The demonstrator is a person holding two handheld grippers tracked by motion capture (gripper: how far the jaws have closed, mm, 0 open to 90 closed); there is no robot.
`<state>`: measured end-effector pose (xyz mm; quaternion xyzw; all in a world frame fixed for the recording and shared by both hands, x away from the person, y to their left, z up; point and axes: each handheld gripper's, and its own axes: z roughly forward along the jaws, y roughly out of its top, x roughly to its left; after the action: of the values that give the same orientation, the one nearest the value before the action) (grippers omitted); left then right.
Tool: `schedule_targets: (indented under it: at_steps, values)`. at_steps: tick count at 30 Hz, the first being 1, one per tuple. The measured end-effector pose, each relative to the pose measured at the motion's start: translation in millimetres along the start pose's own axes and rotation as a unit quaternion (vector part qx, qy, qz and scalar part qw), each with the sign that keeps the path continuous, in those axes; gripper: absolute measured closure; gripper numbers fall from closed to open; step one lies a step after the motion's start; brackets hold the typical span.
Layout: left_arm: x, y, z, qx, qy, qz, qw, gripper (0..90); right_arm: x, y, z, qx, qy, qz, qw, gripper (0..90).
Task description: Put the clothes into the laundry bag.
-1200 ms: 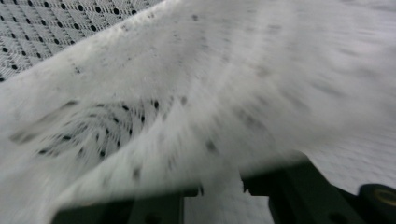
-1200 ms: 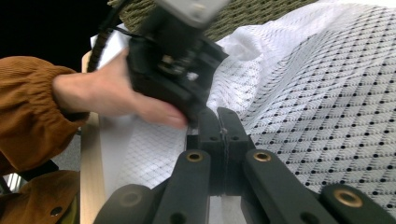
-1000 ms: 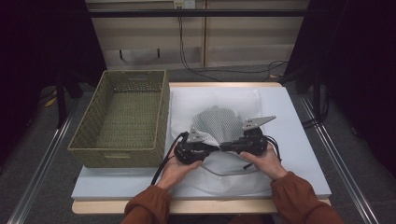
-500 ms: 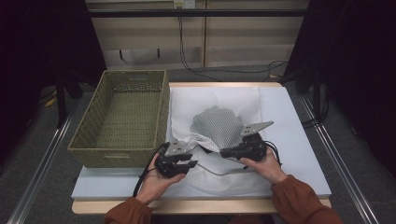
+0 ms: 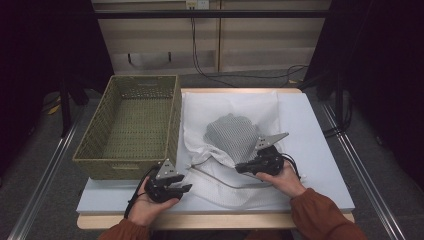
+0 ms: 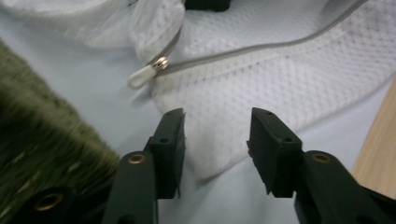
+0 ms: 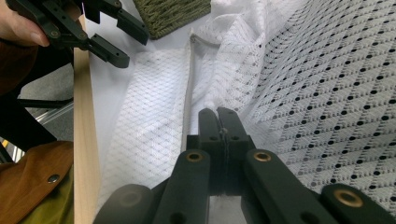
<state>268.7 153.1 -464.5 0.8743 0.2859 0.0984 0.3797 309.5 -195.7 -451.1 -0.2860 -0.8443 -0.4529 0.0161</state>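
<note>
A white mesh laundry bag (image 5: pixel 235 105) lies spread on the table, with a grey dotted garment (image 5: pixel 232 135) at its mouth. A grey zipper (image 5: pixel 220 180) runs along the bag's front edge, and its pull (image 6: pixel 144 77) lies by the basket corner. My left gripper (image 5: pixel 186 188) sits at the bag's front left corner. Its jaws (image 6: pixel 217 116) have just been opening and hold nothing; mesh lies beneath them. My right gripper (image 5: pixel 239 167) is shut (image 7: pixel 218 112) on the bag's mesh edge beside the garment.
A green woven basket (image 5: pixel 125 161) stands at the left, close to the bag and the left gripper. The wooden table edge (image 7: pixel 84 140) runs just in front of both hands. Cables trail from both grippers.
The left gripper moved left and toward the front edge, away from the right gripper, and its jaws opened wider. The right gripper has stayed in place, still shut.
</note>
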Motion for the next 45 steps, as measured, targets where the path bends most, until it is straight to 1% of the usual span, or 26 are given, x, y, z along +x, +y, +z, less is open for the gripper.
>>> schedule_targets:
  at_steps: [2, 4, 7, 9, 10, 11, 13, 15, 17, 19, 20, 22, 23, 25, 26, 27, 28, 31, 33, 36, 37, 39, 40, 42, 43, 45]
  values:
    - [3.0, -5.6, -3.0, 0.001, 0.004, -0.008, 1.0, 50.7, -0.6, -0.5, 0.5, 0.001, 0.002, 0.001, 1.0, 90.0]
    - [5.2, -11.9, -5.9, -0.002, -0.002, -0.017, 0.9998, 48.5, -1.5, -1.4, 1.1, 0.001, -0.001, 0.002, 1.0, 90.0]
    - [3.8, -10.8, -1.6, 0.004, -0.004, -0.015, 0.9999, 49.5, -1.9, -2.0, 2.5, 0.004, 0.0, 0.002, 1.0, 90.0]
    - [1.2, -9.6, 2.8, 0.01, -0.016, -0.007, 0.9998, 50.4, -1.6, -2.0, 3.0, 0.005, -0.002, 0.002, 1.0, 90.0]
    - [0.2, -9.1, 5.3, 0.01, -0.016, -0.005, 0.9998, 51.2, -1.2, -1.9, 3.0, 0.006, -0.001, 0.003, 1.0, 90.0]
    - [-0.4, -7.3, 8.3, 0.02, -0.006, -0.001, 0.9998, 51.0, -1.4, -1.9, 3.1, 0.005, -0.001, 0.001, 1.0, 90.0]
    - [-0.6, -5.3, 13.0, 0.016, -0.006, -0.004, 0.9998, 51.0, -2.1, -2.3, 3.6, 0.006, -0.001, 0.003, 1.0, 90.0]
    - [0.2, -2.8, 14.9, 0.021, -0.004, 0.002, 0.9998, 51.5, -2.2, -2.6, 4.6, 0.008, -0.002, 0.002, 1.0, 90.0]
    - [1.1, -1.5, 16.1, 0.018, -0.004, 0.002, 0.9998, 61.2, -2.3, -2.8, 4.9, 0.008, -0.002, 0.003, 1.0, 90.0]
    - [1.5, -0.4, 15.2, 0.023, -0.01, 0.006, 0.9997, 74.9, -2.8, -3.1, 4.9, 0.009, -0.003, 0.003, 1.0, 90.0]
    - [0.6, -0.3, 15.0, 0.026, -0.014, 0.014, 0.9995, 84.6, -3.2, -3.3, 5.2, 0.008, -0.002, 0.003, 1.0, 89.9]
    - [-1.6, 1.3, 14.1, 0.031, -0.021, 0.03, 0.9988, 87.3, -2.9, -3.3, 5.2, 0.009, -0.004, 0.002, 0.9999, 89.7]
    - [-2.1, 1.8, 12.6, 0.035, -0.031, 0.038, 0.9982, 87.6, -3.0, -3.3, 5.1, 0.009, -0.004, 0.003, 1.0, 89.7]
    - [-3.7, -0.3, 9.1, 0.036, -0.039, 0.028, 0.9982, 88.0, -3.8, -3.7, 5.5, 0.008, -0.005, 0.004, 0.9999, 89.5]
    - [-5.4, -1.8, 7.5, 0.041, -0.043, 0.033, 0.9977, 88.0, -4.3, -4.0, 5.5, 0.01, -0.007, 0.006, 0.9999, 89.3]
    - [-8.2, -3.7, 5.3, 0.042, -0.039, 0.029, 0.9979, 88.0, -4.8, -4.4, 6.0, 0.01, -0.007, 0.007, 0.9999, 89.0]
    - [-7.5, -3.8, 2.9, 0.051, -0.041, 0.035, 0.9973, 87.9, -5.1, -4.7, 6.2, 0.012, -0.007, 0.009, 0.9999, 87.0]
    - [-8.2, -7.3, -2.2, 0.042, -0.051, 0.015, 0.9977, 88.0, -5.4, -4.9, 7.5, 0.014, -0.012, 0.007, 0.9998, 84.1]
    - [-10.9, -11.5, -4.4, 0.05, -0.056, 0.021, 0.997, 87.9, -5.3, -4.9, 7.5, 0.016, -0.016, 0.008, 0.9997, 81.0]
    - [-15.6, -15.8, -7.9, 0.05, -0.064, 0.016, 0.9966, 87.8, -4.9, -4.9, 5.6, 0.014, -0.024, 0.009, 0.9996, 77.0]
    - [-16.8, -16.8, -9.4, 0.052, -0.064, 0.02, 0.9964, 87.8, -5.2, -4.9, 4.8, 0.014, -0.022, 0.009, 0.9996, 76.6]
    - [-18.6, -19.0, -11.6, 0.048, -0.071, 0.016, 0.9962, 87.6, -4.7, -5.4, 2.7, 0.012, -0.026, 0.008, 0.9996, 73.0]
    - [-18.9, -20.3, -11.7, 0.045, -0.075, 0.021, 0.996, 87.6, -3.8, -6.0, 1.0, 0.011, -0.027, 0.005, 0.9995, 68.6]
    - [-19.0, -21.5, -12.6, 0.045, -0.077, 0.011, 0.9959, 87.5, -0.8, -7.7, -3.0, 0.009, -0.037, 0.001, 0.9993, 65.1]
    - [-18.7, -21.7, -12.9, 0.046, -0.078, 0.013, 0.9958, 87.3, -0.1, -8.8, -5.9, 0.005, -0.041, 0.004, 0.9991, 63.3]
    - [-18.0, -22.4, -14.0, 0.039, -0.083, 0.011, 0.9957, 85.3, -0.1, -11.0, -11.9, 0.0, -0.043, 0.004, 0.9991, 62.9]
